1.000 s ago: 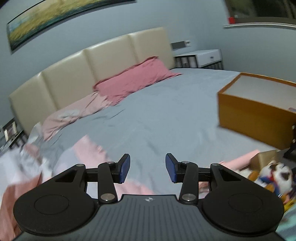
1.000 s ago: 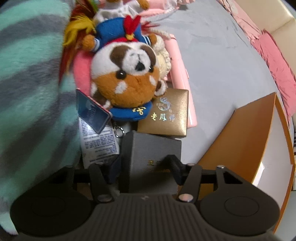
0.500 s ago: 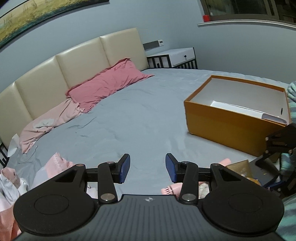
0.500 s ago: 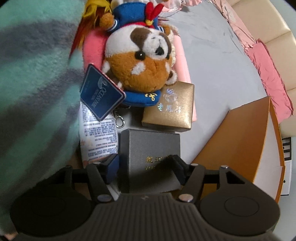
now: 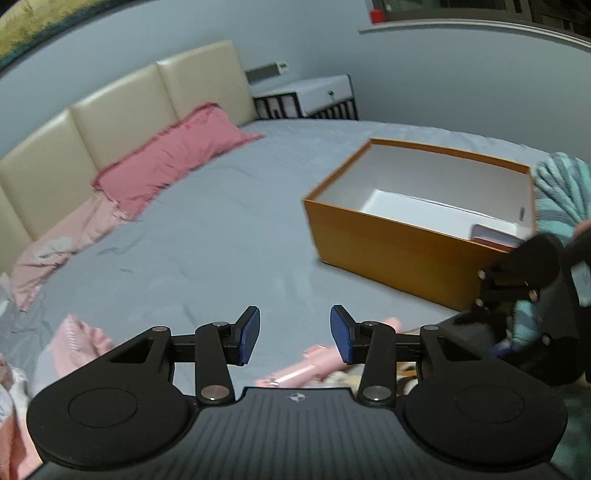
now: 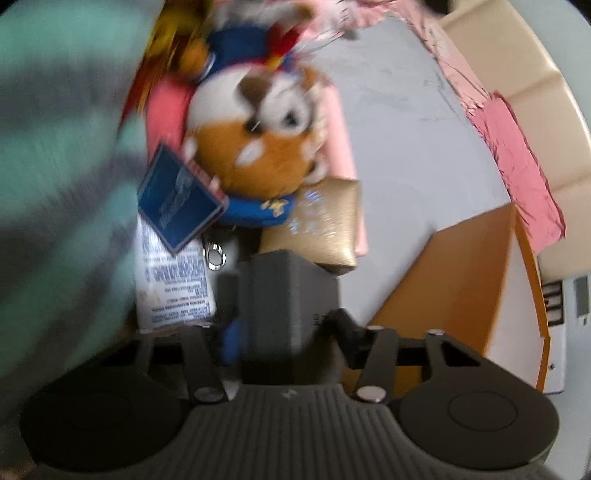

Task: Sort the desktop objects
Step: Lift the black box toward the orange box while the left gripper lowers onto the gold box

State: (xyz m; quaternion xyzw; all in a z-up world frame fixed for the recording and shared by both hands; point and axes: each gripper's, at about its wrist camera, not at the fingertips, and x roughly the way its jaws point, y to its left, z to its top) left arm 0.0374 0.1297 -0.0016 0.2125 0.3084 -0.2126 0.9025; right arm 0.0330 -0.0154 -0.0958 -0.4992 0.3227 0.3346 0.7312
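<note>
Right hand-held gripper (image 6: 282, 328), jaws just closing, grasps a dark grey box (image 6: 291, 295) by its edges; it may slip; left hand-held gripper (image 5: 294, 334) released.

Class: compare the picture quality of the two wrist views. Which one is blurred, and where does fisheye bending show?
Right wrist view: motion-smeared throughout, the plush toy and gold box soft, their print unreadable. Left wrist view: mostly sharp, dim bluish light; the window ledge and headboard curve.
</note>
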